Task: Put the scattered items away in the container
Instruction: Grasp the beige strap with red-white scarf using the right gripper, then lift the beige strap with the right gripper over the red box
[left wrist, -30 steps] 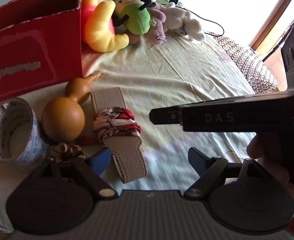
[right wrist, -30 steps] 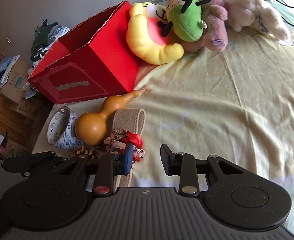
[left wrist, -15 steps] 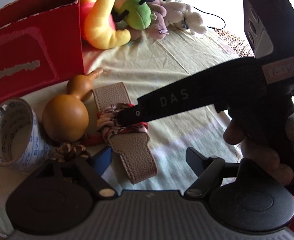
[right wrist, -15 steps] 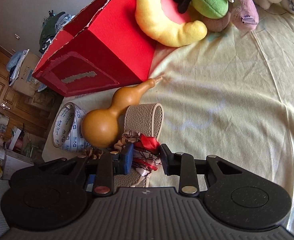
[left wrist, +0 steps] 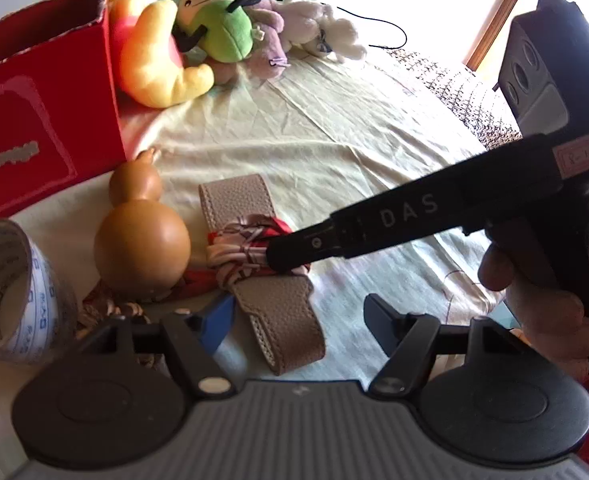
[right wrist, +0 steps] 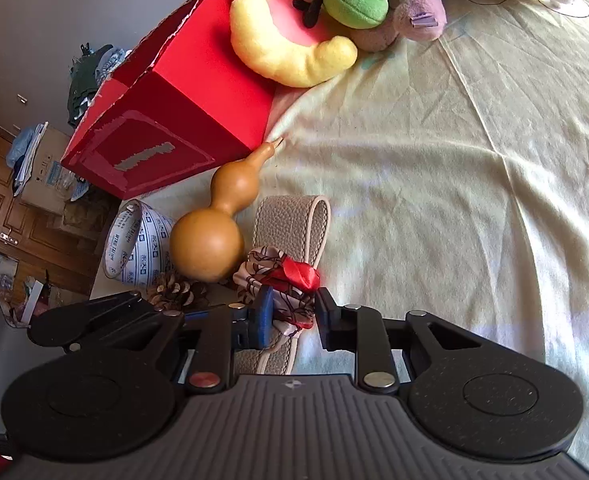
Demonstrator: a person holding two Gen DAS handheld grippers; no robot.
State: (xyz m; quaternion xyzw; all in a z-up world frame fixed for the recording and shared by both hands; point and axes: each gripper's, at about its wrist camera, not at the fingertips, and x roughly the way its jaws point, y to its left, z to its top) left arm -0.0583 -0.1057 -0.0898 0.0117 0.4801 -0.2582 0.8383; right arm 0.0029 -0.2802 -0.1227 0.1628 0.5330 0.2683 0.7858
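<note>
My right gripper (right wrist: 292,312) clamps the patterned scarf (right wrist: 282,280) wound round the beige strap (right wrist: 290,224); my left gripper (left wrist: 298,316), closing, holds nothing.

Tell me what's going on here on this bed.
A person is tidying loose items into the red box with two handheld grippers. The right gripper sits around the patterned scarf wrapped on the beige leather strap, its pads at the fabric's sides. The left gripper hovers near the strap's end, jaws closing on nothing. The gourd, tape roll and pinecone lie beside the box, not yet packed.
</note>
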